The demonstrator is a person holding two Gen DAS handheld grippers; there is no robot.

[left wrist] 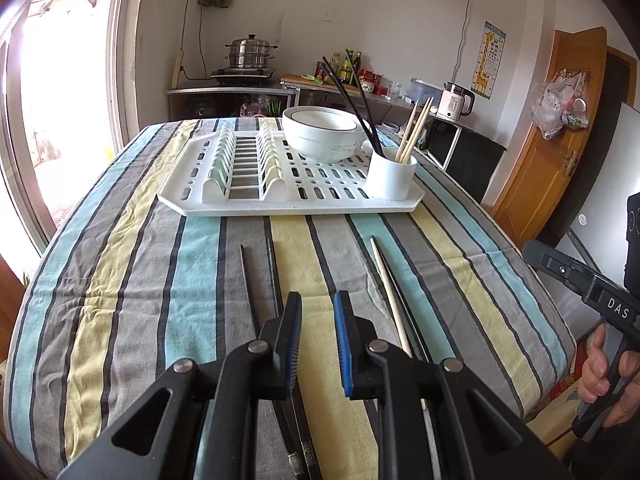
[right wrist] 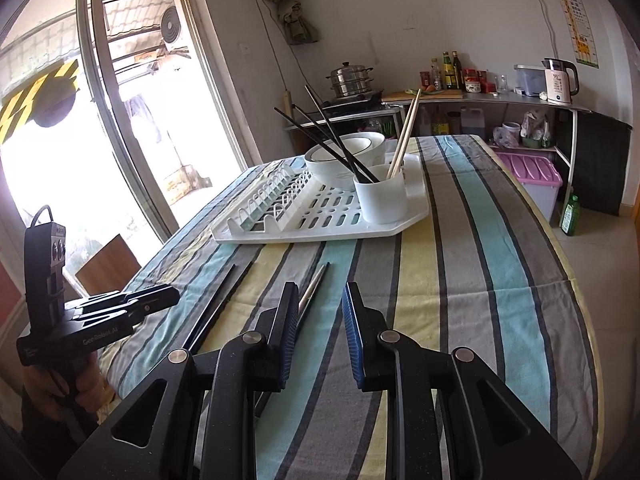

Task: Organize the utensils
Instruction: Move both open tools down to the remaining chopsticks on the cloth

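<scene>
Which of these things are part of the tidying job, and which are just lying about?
Job:
- black chopsticks on the cloth
- pale chopstick on the cloth
- white cup holding chopsticks
- drying rack

Lying about:
- bowls
- kettle
- steamer pot
- sauce bottles

Two bowls — one cup — one rack
</scene>
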